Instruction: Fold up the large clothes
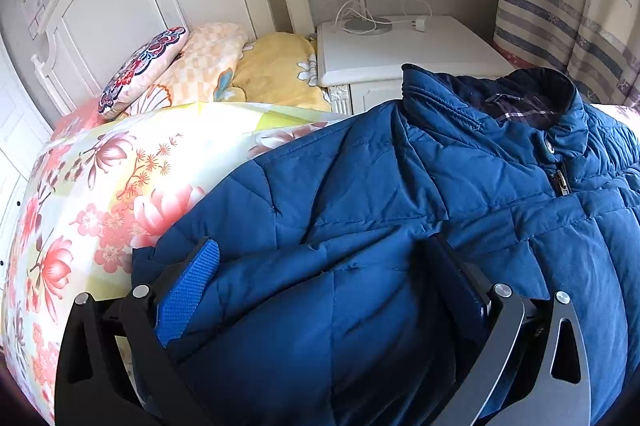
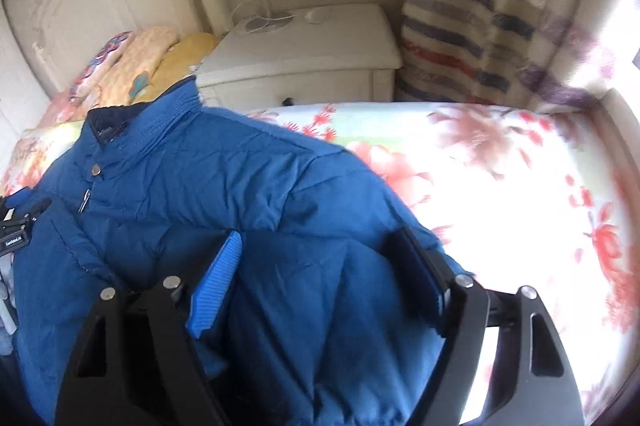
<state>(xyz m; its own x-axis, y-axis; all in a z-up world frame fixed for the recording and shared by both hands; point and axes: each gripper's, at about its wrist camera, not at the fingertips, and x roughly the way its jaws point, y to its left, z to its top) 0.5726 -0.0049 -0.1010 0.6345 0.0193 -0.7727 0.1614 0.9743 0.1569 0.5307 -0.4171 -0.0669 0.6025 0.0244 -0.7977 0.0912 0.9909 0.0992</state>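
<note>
The bed with its floral pink-and-yellow quilt (image 1: 100, 185) fills the room ahead of both tongs, a soft flat place to spread a bulky garment, which is likely why the work is done here. Lying across it, front side up, is the padded blue quilted jacket (image 1: 360, 205), zip closed, its collar pointing away from the tongs towards the white bedside cabinet (image 1: 400, 53) beyond. The jacket's body runs back under both tools, so its lower part sits right between their fingers.

The left tongs (image 1: 324, 286) reach forward and low over the jacket's left side, the quilt showing just beyond their outer finger. Their fingers stand wide apart with a swell of blue fabric between; whether it is pressed by either pad I cannot tell, but nothing is pinched. The right tongs (image 2: 324, 274) hold a matching pose over the other side, fingers likewise spread, the bare sunlit quilt off to their outer side. Each seems set over a sleeve or side panel, I'd judge ready to grip and bring it inward.

Against the headboard, far ahead of the left tongs, lean patterned pillows (image 1: 144, 69). On the cabinet sits a lamp base with white cable (image 1: 368, 21).
</note>
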